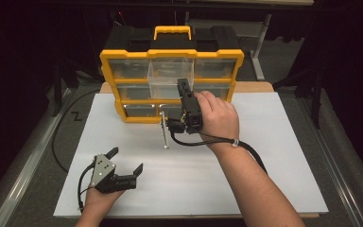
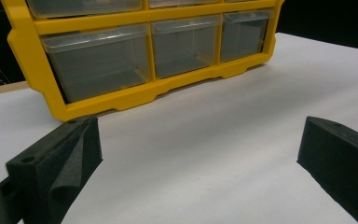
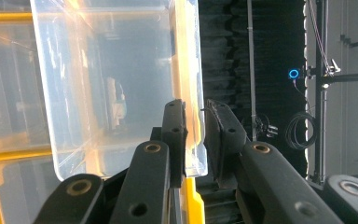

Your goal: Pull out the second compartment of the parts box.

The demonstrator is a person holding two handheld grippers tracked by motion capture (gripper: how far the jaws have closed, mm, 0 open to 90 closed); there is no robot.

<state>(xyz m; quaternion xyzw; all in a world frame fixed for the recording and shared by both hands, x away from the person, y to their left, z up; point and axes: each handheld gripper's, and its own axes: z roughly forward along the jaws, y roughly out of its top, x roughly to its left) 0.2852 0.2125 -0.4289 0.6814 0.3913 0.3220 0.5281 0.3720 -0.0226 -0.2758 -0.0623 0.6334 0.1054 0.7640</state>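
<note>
At about seven o'clock on the white worktop (image 1: 264, 156), the left tongs (image 1: 125, 160) rest low in the person's hand with the jaws spread wide and nothing between them; in the left gripper view they face the bottom row of the yellow organizer (image 2: 121, 95) across bare sheet. Just right of them, near the centre, a thin metal rod (image 1: 164, 131) stands beside the organizer's foot, close to the right tongs' cable. At twelve o'clock the organizer (image 1: 170, 53) stands upright, and its clear middle drawer (image 1: 170, 75) is drawn partway out of the frame. The right tongs (image 1: 183, 85), held at about one o'clock, have their jaws nearly together on the drawer's thin side wall (image 3: 193, 93), gripping it at the front corner. The risk from here looks like a skewed pull: a hold at one corner could twist the drawer so it binds in its slot, drags the whole organizer forward, or slips free of the slick plastic.
</note>
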